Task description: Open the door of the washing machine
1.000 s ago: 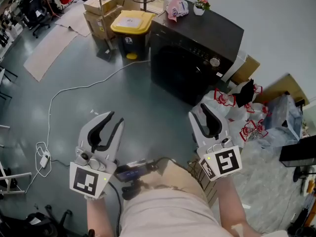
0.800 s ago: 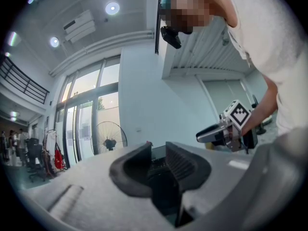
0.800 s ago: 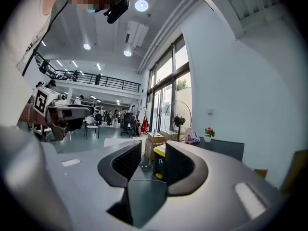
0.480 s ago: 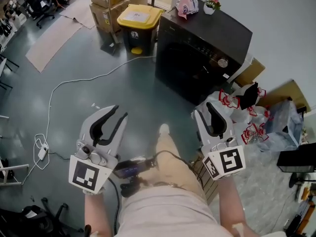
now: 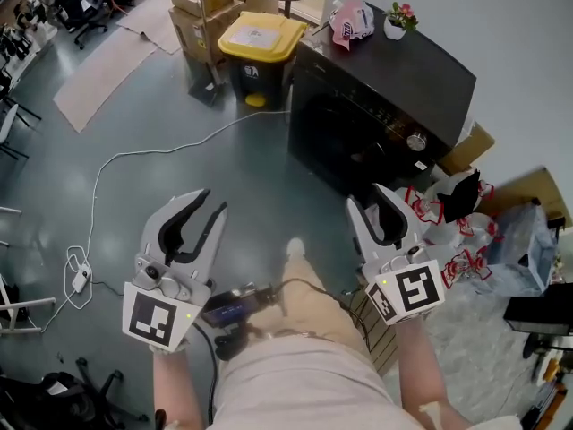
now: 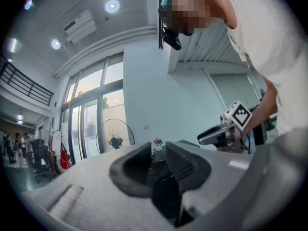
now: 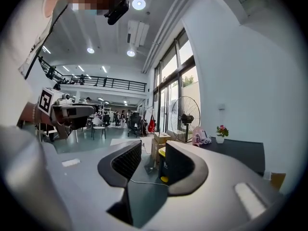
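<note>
Right now your left gripper (image 5: 213,202) and right gripper (image 5: 365,197) both hang released and empty, jaws apart, well short of the black washing machine (image 5: 394,79), its door (image 5: 336,143) closed ahead.

The glossy grey-blue floor (image 5: 269,195) carries a black washing machine (image 5: 358,137) standing by the wall. Just beside it is a yellow-lidded bin (image 5: 260,43), with cardboard boxes (image 5: 204,7) behind that and a flat cardboard sheet (image 5: 94,79) farther out. A white cable (image 5: 134,154) snakes across the floor to a coiled plug (image 5: 79,279). Red-and-white plastic bags (image 5: 448,231) are heaped at the machine's other side.
</note>
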{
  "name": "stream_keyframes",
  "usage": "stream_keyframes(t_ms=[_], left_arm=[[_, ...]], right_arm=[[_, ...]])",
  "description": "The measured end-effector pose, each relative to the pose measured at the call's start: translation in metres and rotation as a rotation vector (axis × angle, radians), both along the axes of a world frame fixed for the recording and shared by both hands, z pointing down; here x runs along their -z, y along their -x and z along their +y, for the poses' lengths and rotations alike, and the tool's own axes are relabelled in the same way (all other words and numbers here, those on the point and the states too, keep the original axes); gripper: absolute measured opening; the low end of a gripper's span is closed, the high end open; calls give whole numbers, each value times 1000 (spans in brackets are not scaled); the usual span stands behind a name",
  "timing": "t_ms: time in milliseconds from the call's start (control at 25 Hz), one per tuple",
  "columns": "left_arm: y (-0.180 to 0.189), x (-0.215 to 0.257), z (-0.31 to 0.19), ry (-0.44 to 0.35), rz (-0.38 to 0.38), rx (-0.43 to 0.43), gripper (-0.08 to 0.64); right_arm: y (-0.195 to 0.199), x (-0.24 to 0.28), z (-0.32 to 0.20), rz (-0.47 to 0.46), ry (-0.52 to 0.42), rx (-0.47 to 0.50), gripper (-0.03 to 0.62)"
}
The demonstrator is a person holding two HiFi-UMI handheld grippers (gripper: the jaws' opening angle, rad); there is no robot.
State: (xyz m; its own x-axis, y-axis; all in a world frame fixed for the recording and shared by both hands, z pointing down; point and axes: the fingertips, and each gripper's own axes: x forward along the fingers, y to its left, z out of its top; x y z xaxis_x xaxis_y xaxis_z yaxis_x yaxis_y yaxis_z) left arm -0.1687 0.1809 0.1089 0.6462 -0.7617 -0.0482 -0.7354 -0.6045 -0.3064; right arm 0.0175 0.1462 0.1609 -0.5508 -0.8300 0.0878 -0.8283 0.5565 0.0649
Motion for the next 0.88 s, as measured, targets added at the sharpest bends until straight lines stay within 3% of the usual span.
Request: stream_keyframes(t_ms=[360, 880], left_arm=[[-11, 5, -94, 4, 34, 63, 81], [-38, -18, -191, 34, -28, 40, 89]], right_arm=[[-5, 0, -100, 19, 5, 70, 141], [-12, -18, -198, 32, 54, 145, 141]])
